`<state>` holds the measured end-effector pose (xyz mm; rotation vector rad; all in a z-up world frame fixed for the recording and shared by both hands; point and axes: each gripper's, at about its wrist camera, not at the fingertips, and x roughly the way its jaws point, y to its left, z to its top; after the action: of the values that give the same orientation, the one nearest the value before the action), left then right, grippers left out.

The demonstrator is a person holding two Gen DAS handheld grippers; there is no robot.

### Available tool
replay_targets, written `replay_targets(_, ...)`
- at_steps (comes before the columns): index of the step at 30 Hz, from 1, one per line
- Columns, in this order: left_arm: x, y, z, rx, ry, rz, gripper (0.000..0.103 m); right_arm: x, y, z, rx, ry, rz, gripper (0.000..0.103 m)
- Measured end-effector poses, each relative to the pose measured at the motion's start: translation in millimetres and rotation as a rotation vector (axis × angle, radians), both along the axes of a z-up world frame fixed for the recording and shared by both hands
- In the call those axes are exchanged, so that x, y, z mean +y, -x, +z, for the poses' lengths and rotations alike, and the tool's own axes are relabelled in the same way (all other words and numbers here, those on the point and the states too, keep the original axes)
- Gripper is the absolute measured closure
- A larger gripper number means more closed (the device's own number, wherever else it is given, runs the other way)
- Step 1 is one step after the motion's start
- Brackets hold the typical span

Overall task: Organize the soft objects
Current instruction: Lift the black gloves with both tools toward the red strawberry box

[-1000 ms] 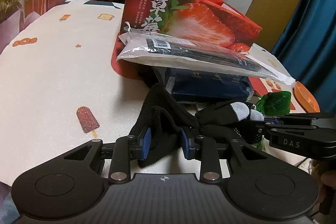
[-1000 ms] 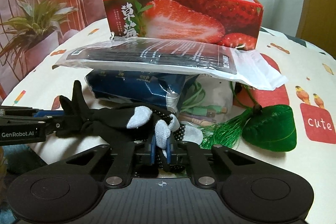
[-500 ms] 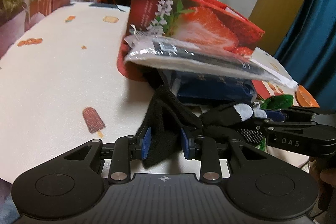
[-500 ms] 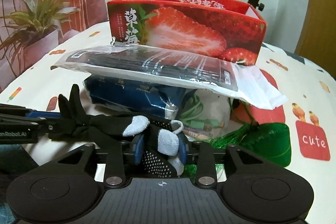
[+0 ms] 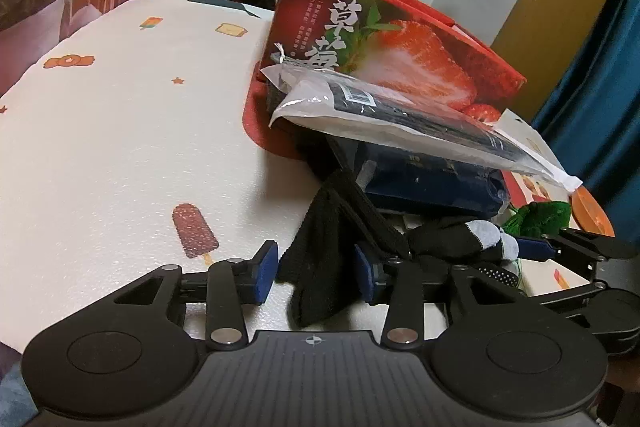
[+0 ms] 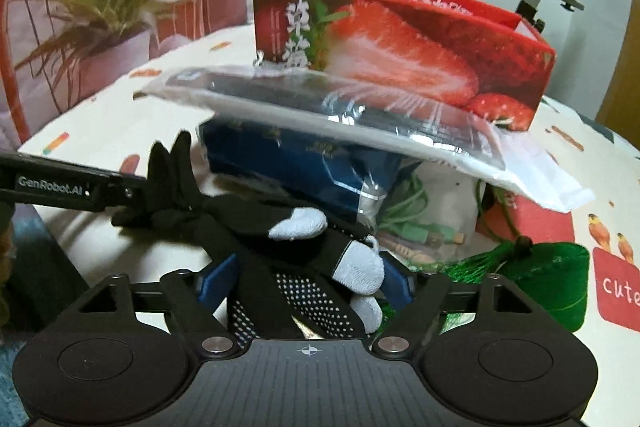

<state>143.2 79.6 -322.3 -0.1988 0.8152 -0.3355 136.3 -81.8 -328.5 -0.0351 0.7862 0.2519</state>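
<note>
A black glove (image 5: 332,227) with pale grey fingertips and white grip dots lies stretched on the white patterned table cover (image 5: 120,131). Its cuff sits between the blue pads of my left gripper (image 5: 316,277), whose jaws are opening; a gap shows beside the left pad. The glove's fingers (image 6: 304,223) lie between the pads of my right gripper (image 6: 306,283), whose jaws are also opening, wide and off the cloth. In the right wrist view the left gripper's finger (image 6: 100,187) reaches the cuff from the left.
Behind the glove a red strawberry box (image 6: 400,39) stands open-topped. A clear bag with a dark item (image 6: 320,107) lies on a blue package (image 6: 288,159). A green plush (image 6: 548,275) and a bagged green cable (image 6: 416,223) lie to the right. An exercise bike stands beyond.
The right gripper's jaws went from pinched on the glove's fingertips to wide apart. The left gripper's jaws also widened around the cuff. The glove stayed stretched on the table.
</note>
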Motion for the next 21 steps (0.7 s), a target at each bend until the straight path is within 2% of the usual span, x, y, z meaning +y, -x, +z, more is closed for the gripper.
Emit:
replay_targets(6, -4.9, -0.2, -2.7, -0.016, -0.015, -0.007, 0.057, 4.4, -0.6, -7.1, 0.025, 0.021, 0.021, 0.028)
replay_targets(8, -7.0, 0.1, -3.2, -0.023, -0.026, -0.009, 0.057, 2.9, 0.1, -6.7, 0.027, 0.014, 0.019, 0.033)
replay_targets(10, -8.4, -0.2, -3.4, -0.027, -0.034, -0.012, 0.056, 1.6, 1.3, -5.2, 0.025, 0.012, 0.023, 0.048)
replay_targets(13, -8.1, 0.8, -3.3, -0.032, -0.040, -0.019, 0.055, 0.4, 2.9, -2.6, 0.024, 0.007, 0.031, 0.064)
replay_targets(18, -9.5, -1.5, -3.4, -0.045, -0.061, -0.030, 0.054, -0.4, 3.0, -0.3, 0.020, 0.013, 0.046, 0.079)
replay_targets(21, -9.6, -3.6, -3.8, -0.047, -0.056, -0.027, 0.051, 0.9, 3.0, 0.1, 0.017, 0.020, 0.053, 0.081)
